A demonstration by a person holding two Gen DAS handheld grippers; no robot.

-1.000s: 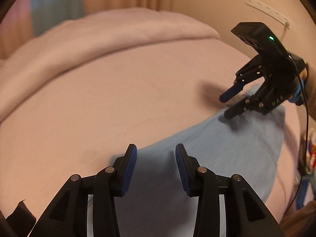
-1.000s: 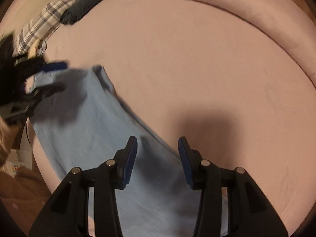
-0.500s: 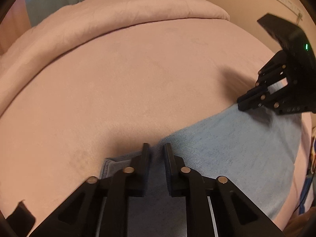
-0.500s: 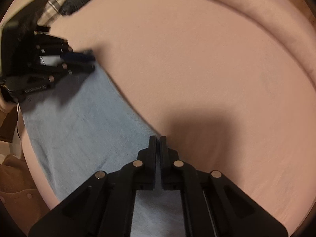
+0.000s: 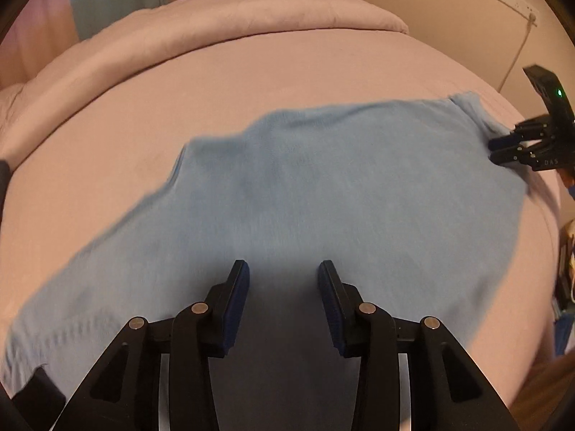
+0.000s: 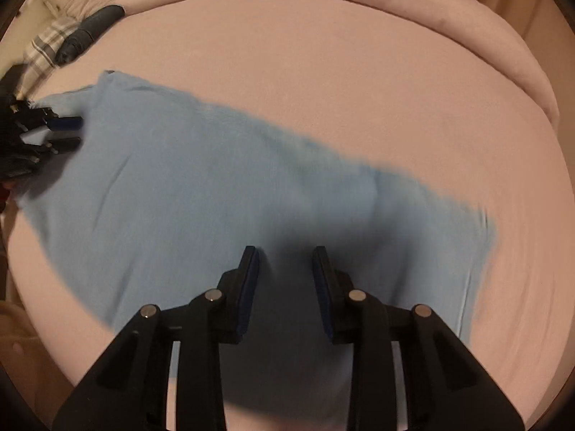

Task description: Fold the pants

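While the light-blue pants [image 5: 323, 194] lie spread across the pink bed [image 5: 251, 82], both grippers hang above them with nothing between the fingers. Left gripper [image 5: 284, 280]: jaws spread, blue pads showing, cloth directly below. Right gripper [image 6: 285, 265]: jaws also apart in its own view, its shadow on the fabric under it. From the left wrist view the right gripper sits at the pants' far right edge; jaw gap not readable from there. Pants edges are motion-blurred. Folded blanket [image 5: 222, 32] runs along the far side; dark rolled item [image 6: 90, 32] and plaid cloth [image 6: 46, 45] beyond the pants.
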